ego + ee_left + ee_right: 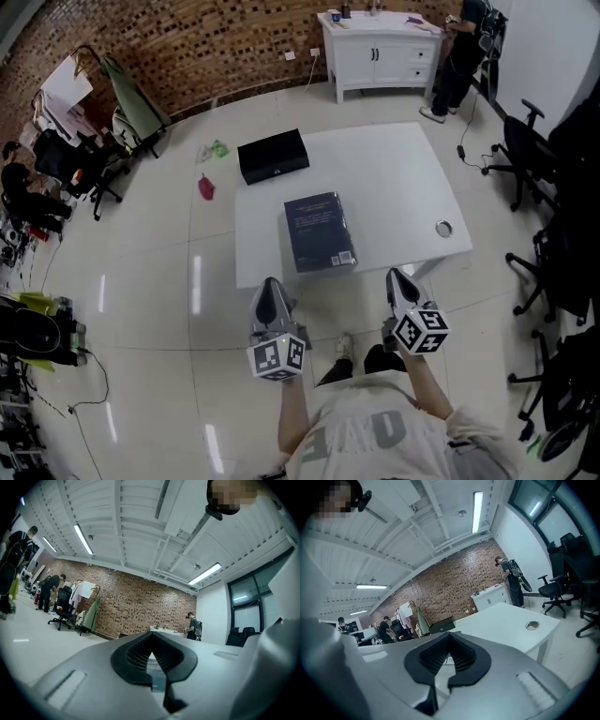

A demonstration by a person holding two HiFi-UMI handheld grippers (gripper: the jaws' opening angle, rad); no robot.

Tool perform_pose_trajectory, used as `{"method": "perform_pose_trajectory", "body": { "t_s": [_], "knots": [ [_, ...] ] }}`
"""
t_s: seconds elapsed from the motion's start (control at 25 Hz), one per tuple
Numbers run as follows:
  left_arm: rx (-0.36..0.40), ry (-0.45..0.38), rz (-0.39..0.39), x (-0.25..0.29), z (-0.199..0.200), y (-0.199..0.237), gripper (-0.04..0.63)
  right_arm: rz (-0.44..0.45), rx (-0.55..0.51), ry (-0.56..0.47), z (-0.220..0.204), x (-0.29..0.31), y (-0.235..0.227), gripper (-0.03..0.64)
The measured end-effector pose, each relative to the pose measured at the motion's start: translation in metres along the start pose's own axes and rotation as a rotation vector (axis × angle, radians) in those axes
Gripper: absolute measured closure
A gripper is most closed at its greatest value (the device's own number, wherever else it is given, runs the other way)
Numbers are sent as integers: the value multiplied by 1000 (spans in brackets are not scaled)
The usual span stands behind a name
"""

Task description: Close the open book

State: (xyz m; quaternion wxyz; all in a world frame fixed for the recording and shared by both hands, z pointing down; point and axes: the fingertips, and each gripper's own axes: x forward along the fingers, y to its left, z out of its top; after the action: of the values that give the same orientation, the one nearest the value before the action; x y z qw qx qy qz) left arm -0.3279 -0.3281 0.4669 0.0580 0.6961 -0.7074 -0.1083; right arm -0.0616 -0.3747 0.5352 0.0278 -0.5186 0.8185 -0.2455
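A dark blue book (319, 232) lies closed and flat near the front edge of the white table (394, 178). In the left gripper view a strip of the book (156, 674) shows through the gap behind the jaws. My left gripper (271, 284) hovers just off the table's front edge, left of the book, shut with nothing in it; in its own view the left gripper (151, 634) points level over the table. My right gripper (394, 277) hangs off the front edge to the book's right, shut and empty. Its own view has the right gripper (450, 634) aimed across the table (506, 620).
A black box (273, 156) sits at the table's far left corner. A round cable grommet (443, 228) is at the table's right side. Office chairs (525, 159) stand to the right. A white cabinet (380, 52) with a person (464, 47) beside it is beyond the table.
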Motion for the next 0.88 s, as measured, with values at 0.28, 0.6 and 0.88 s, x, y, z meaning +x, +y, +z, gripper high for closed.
{"method": "perform_pose_trajectory", "body": {
  "t_s": [0.28,0.6,0.88],
  "knots": [
    [36,12,-47,-86,-9,-47,581,74,-62,-26,-23,-105,29,614],
    [43,-30,-59,-280,2,-131,581,74,-87,-55,-56,-312,10,615],
    [26,-88,-110,-396,39,-187,581,152,-121,-108,-50,-421,54,615]
  ]
}}
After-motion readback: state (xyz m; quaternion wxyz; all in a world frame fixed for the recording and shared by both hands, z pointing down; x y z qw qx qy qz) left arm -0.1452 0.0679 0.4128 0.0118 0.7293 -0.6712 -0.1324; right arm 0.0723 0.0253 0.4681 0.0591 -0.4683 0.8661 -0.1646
